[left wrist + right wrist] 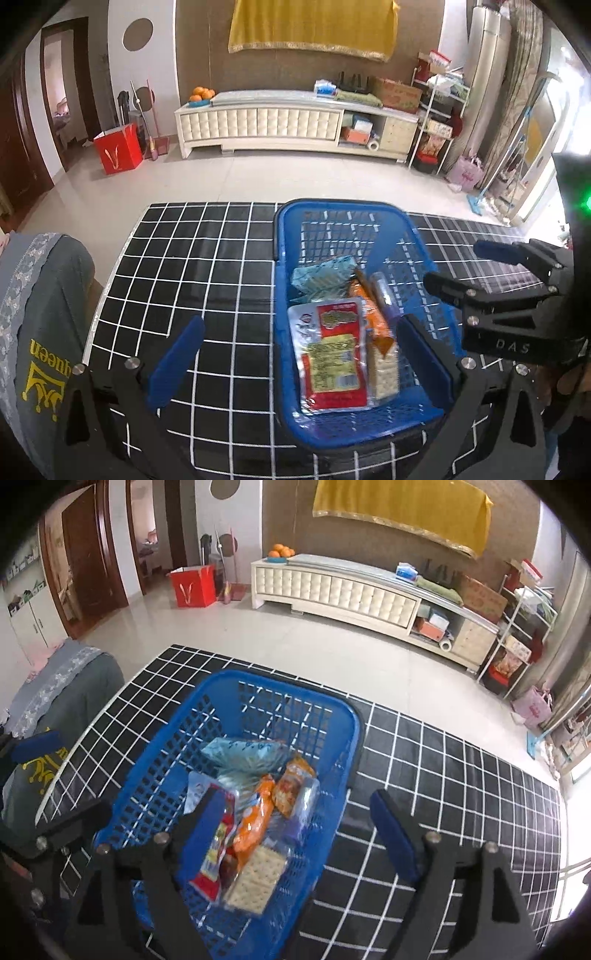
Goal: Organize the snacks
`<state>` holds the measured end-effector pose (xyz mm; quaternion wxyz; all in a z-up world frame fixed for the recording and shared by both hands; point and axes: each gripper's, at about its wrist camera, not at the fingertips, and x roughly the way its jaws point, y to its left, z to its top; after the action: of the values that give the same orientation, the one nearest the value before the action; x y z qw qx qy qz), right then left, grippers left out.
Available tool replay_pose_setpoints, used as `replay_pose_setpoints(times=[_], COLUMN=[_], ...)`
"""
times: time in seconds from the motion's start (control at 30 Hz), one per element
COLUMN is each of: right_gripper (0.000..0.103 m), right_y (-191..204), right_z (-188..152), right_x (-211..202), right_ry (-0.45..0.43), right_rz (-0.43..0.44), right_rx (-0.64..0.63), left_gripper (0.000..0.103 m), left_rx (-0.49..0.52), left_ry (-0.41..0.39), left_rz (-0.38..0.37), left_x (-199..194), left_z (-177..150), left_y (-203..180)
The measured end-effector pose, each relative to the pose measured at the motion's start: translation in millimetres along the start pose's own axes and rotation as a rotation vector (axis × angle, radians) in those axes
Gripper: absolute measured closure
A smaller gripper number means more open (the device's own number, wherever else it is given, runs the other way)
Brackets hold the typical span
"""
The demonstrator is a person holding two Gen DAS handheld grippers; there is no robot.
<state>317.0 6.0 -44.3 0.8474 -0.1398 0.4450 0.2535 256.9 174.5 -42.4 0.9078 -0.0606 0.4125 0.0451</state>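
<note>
A blue plastic basket [291,229] stands on the black grid-patterned table [192,266]; it also shows in the right wrist view [177,746]. In it lie a red and yellow packet [330,354], an orange packet [373,317], a cracker pack [386,373], a light blue bag [325,278] and a clear purple-tinted tube [384,295]. My left gripper [301,365] is open, above the basket's near end. My right gripper [301,834] is open over the basket's right rim; it also shows in the left wrist view [469,267]. Both are empty.
A grey chair back [44,317] with yellow lettering stands at the table's left edge. Beyond the table lies tiled floor, with a red gift bag [118,149], a long white cabinet [295,122] and cluttered shelves [439,118] at the back right.
</note>
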Motion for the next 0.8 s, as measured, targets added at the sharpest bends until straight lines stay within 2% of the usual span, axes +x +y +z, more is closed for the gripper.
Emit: replay_pose_setpoints(times=[0.13, 0.3, 0.47, 0.8], right_gripper=[0.015, 0.007, 0.0, 0.0], right_y=[-8, -14, -12, -9], right_z=[-15, -36, -58, -110], right_x=[-26, -71, -123, -199], right_ry=[-0.034, -0.094, -0.197, -0.338], right_rz=[0.007, -0.003, -0.017, -0.053], right_rx=[0.038, 0.051, 0.065, 0.115], left_gripper=[0.0, 0.0, 0.0, 0.0], left_rx=[0.003, -0.015, -0.039, 0.014], left_ry=[-0.03, -0.071, -0.15, -0.298], left_rz=[-0.014, -0.022, -0.031, -0.011], left_x=[-21, -55, -96, -181], left_z=[-6, -18, -36, -85], left_y=[-10, -23, -37, -76])
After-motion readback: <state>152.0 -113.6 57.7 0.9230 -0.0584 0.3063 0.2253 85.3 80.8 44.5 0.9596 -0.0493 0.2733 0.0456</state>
